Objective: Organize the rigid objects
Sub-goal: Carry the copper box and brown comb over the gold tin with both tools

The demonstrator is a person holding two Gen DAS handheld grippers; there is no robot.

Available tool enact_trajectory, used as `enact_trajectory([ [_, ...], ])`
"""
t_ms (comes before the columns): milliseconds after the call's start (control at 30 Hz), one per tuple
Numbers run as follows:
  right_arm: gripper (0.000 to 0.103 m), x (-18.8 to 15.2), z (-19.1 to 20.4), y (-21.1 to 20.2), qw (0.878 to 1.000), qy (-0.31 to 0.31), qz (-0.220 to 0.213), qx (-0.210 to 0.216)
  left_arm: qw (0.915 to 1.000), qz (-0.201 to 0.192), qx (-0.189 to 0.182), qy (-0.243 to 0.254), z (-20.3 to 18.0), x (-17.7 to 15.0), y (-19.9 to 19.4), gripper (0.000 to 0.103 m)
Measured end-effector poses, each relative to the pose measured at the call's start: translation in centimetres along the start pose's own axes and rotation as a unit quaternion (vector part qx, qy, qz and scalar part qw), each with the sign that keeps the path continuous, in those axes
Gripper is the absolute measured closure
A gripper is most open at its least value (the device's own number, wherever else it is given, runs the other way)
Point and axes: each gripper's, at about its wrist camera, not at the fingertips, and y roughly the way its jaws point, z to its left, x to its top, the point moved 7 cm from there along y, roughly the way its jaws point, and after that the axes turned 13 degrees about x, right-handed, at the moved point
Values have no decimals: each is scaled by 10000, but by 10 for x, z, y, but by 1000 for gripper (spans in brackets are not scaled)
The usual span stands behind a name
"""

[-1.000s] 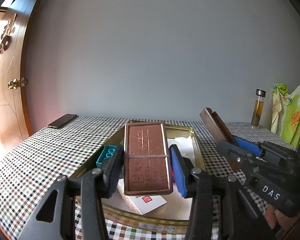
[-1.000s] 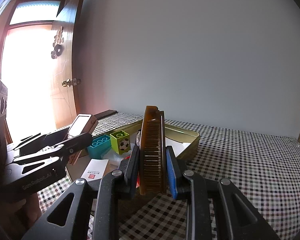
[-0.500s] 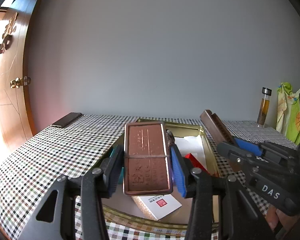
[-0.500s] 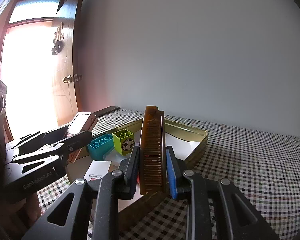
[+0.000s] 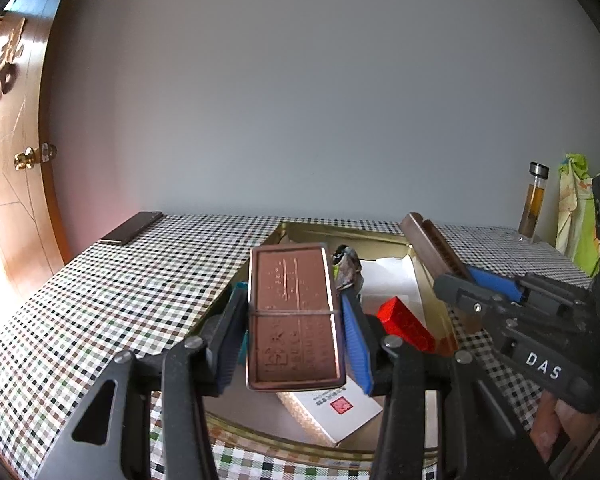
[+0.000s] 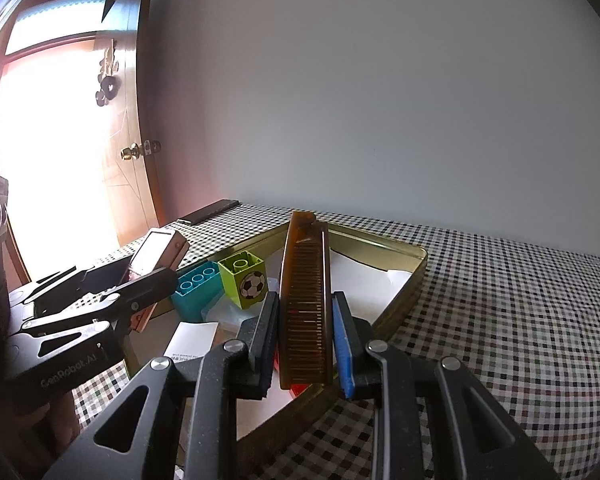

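Observation:
My left gripper (image 5: 294,316) is shut on a flat copper-brown tin (image 5: 294,316) and holds it above the near end of a gold metal tray (image 5: 340,232). My right gripper (image 6: 306,320) is shut on a brown comb (image 6: 306,300), tilted upright over the tray's near rim (image 6: 404,300). Each gripper also shows in the other's view: the right (image 5: 460,280) with the comb (image 5: 432,244), the left (image 6: 140,280) with the tin (image 6: 156,252). In the tray lie a red brick (image 5: 406,322), a teal brick (image 6: 196,290), a green football block (image 6: 246,280) and a white card box (image 5: 336,412).
The tray rests on a checked tablecloth (image 5: 120,288). A dark phone (image 5: 132,227) lies at the far left of the table. A glass bottle (image 5: 534,204) stands at the far right by a green cloth (image 5: 576,216). A wooden door (image 6: 132,148) is at the left.
Both grippers have moved forward over the tray with their objects still held. The red brick has come into the left wrist view.

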Motion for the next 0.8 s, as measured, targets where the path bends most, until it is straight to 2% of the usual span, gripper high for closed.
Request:
enact_trajectory([
  [567,75,42,-20,12,9999,13,137,-70,9986,369,-321,223,-9,27,18,57],
  [800,75,52,-27,29,9988,78,460,-143,9957,706,-451,392,-20,31,33,57],
])
